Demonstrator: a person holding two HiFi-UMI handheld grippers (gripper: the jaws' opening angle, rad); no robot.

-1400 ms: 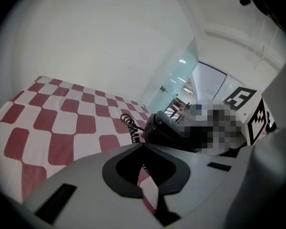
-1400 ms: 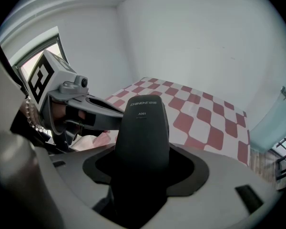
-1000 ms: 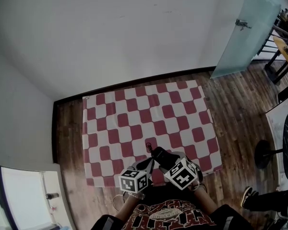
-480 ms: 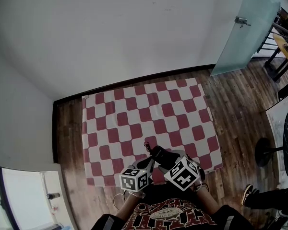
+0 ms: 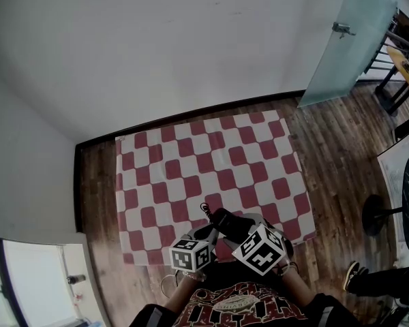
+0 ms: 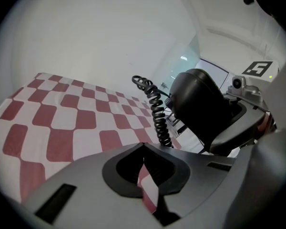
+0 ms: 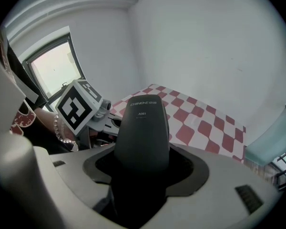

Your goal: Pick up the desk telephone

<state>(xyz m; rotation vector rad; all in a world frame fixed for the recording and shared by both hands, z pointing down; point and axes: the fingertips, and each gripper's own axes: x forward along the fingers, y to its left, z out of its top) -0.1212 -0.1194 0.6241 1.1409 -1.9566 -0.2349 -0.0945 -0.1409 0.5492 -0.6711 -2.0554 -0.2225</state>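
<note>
Black handset (image 7: 143, 123) edged left, right gripper (image 7: 143, 168) jaws grasping it, left gripper (image 6: 143, 149) clenched

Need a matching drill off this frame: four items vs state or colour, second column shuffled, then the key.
1. left gripper
2. right gripper
3. cord
4. cloth

A. red and white checks
B. shut, nothing held
C. black, coiled
D. shut on the telephone handset

Pairs: 1-B, 2-D, 3-C, 4-A
</note>
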